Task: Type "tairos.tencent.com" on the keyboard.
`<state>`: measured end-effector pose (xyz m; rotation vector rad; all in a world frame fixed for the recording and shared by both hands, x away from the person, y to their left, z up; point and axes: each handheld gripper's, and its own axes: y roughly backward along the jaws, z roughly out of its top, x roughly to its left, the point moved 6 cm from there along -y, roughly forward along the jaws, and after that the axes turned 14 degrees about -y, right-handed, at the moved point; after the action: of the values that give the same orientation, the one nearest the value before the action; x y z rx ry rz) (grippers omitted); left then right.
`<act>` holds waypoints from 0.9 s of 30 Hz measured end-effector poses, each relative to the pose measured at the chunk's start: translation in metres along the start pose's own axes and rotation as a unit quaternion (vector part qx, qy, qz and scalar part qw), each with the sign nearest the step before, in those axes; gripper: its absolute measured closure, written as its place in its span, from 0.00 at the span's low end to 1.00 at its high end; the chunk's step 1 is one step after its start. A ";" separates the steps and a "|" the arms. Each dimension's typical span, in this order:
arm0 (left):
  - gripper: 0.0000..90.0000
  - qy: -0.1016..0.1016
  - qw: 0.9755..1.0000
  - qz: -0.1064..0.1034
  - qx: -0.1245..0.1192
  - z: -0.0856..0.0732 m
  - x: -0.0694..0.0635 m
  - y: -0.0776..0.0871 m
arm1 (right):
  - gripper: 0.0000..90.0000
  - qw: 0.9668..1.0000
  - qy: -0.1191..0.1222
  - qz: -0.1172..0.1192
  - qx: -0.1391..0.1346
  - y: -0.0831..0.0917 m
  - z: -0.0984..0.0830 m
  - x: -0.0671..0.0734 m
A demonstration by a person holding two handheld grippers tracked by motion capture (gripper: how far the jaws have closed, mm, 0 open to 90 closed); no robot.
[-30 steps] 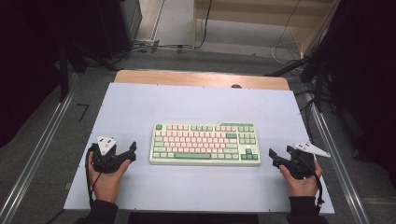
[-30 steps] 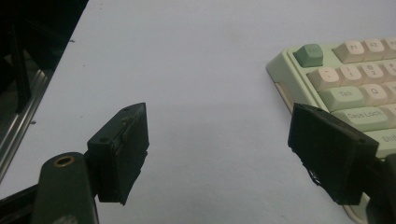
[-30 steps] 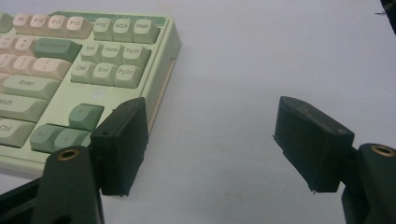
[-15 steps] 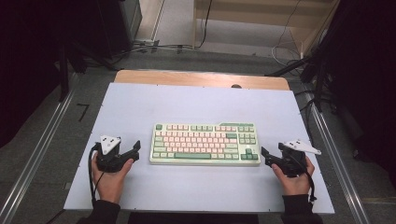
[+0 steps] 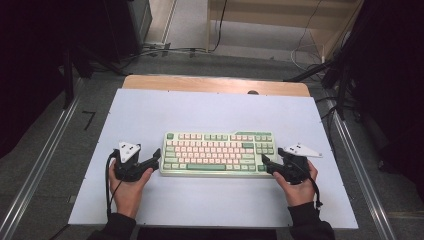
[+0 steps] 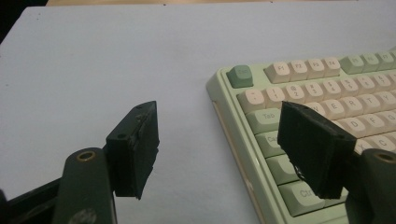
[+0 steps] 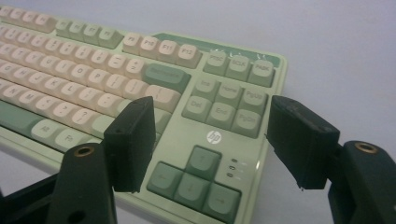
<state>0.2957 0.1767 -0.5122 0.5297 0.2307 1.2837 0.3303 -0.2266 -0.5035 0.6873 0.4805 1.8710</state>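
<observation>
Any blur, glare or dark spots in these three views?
High view: table evenly lit, surroundings very dark, keyboard legends too small to read. Left gripper view: left claw soft in the foreground, keyboard a bit sharper, no glare. Right gripper view: right claw blurred, hp logo legible, faint sheen on the case near the arrow keys.

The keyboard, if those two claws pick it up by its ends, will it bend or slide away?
Probably no bending: the keyboard looks like one stiff plastic block. It lies flat and low on the table, so tipping seems unlikely. Its smooth edges might slip, so the open left gripper and right gripper should squeeze both ends evenly.
</observation>
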 end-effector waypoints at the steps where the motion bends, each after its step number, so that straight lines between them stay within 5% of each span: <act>1: 0.35 -0.001 1.000 -0.004 0.001 0.002 -0.002 -0.002 | 0.37 1.000 0.002 0.002 0.000 -0.001 0.000 0.002; 7: 0.37 -0.005 1.000 -0.012 -0.001 0.006 -0.009 -0.008 | 0.45 1.000 0.014 0.020 0.009 -0.004 0.001 0.011; 15: 0.49 -0.015 0.999 -0.039 -0.008 0.015 -0.021 -0.016 | 0.78 0.998 0.028 0.055 0.007 -0.004 0.008 0.026; 20: 0.58 -0.023 0.998 -0.049 -0.011 0.019 -0.026 -0.019 | 0.89 0.997 0.037 0.065 0.011 -0.006 0.009 0.033; 27: 0.84 -0.033 0.998 -0.059 -0.005 0.022 -0.033 -0.025 | 0.97 0.996 0.041 0.081 0.016 -0.012 0.009 0.042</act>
<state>0.3171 0.1350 -0.5100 0.5412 0.1973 1.1495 0.3320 -0.1831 -0.4935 0.6893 0.5223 2.0547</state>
